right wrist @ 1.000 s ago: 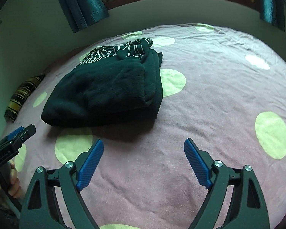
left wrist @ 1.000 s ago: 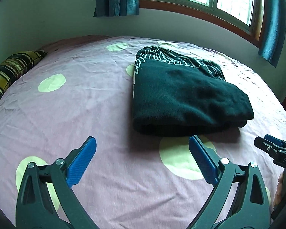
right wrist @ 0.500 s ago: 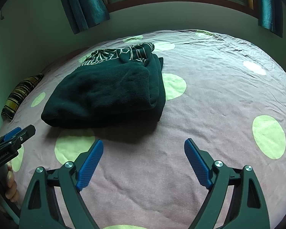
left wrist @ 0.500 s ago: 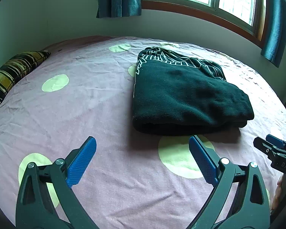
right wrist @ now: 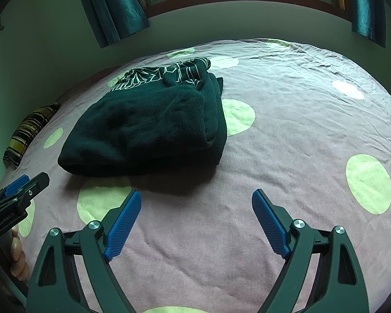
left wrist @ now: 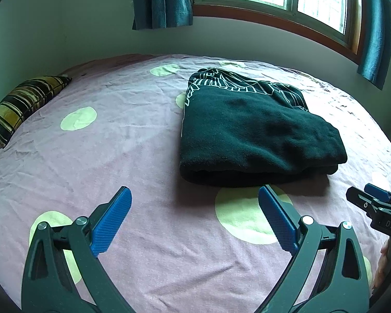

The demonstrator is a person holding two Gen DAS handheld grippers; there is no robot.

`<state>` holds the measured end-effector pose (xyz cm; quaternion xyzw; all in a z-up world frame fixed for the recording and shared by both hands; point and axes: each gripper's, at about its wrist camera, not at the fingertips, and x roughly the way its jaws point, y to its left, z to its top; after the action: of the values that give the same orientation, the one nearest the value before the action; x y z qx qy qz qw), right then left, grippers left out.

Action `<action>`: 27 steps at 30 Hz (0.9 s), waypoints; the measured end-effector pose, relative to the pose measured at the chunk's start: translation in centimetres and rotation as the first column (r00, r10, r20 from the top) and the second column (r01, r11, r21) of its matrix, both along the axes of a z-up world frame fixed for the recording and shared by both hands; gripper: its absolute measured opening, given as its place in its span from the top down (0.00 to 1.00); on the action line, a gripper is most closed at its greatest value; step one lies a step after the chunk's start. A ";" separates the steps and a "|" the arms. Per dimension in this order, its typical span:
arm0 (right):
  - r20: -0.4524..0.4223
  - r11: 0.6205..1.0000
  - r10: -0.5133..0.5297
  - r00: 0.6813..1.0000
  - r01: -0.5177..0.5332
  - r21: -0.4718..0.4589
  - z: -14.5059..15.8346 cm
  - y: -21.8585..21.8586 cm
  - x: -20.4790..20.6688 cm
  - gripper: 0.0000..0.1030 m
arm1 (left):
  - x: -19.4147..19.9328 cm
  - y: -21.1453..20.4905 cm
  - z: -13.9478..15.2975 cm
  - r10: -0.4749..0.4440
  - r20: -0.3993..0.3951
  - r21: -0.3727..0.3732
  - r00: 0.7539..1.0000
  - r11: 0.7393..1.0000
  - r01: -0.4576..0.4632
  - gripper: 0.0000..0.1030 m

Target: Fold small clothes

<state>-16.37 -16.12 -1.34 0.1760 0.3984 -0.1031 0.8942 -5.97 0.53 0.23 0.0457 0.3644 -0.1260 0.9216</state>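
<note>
Left gripper (left wrist: 194, 215), right gripper (right wrist: 196, 211): jaws wide apart, empty.

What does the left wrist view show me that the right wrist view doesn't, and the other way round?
Only the left wrist view shows the white-lined print along the garment's left edge and the whole striped pillow. Only the right wrist view shows the stacked layers on the garment's right side and the bare bedsheet beyond it. Both show the folded dark garment lying untouched, and the left gripper and right gripper open and empty.
</note>
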 end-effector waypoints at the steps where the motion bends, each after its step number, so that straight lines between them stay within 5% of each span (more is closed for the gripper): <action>1: 0.000 1.000 0.001 1.000 -0.001 -0.001 0.0 -0.1 0.0 0.17 | 0.1 0.0 0.0 0.000 -0.001 0.000 1.000 1.000 0.000 0.05; 27: -0.002 1.000 -0.017 1.000 0.017 0.017 0.0 -0.5 0.1 0.17 | 0.1 0.1 0.2 0.007 0.004 0.002 1.000 1.000 -0.007 0.05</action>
<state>-16.31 -16.64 -1.34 0.1867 0.3987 -0.1076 0.8914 -5.85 0.64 0.44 0.0456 0.3629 -0.1224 0.9226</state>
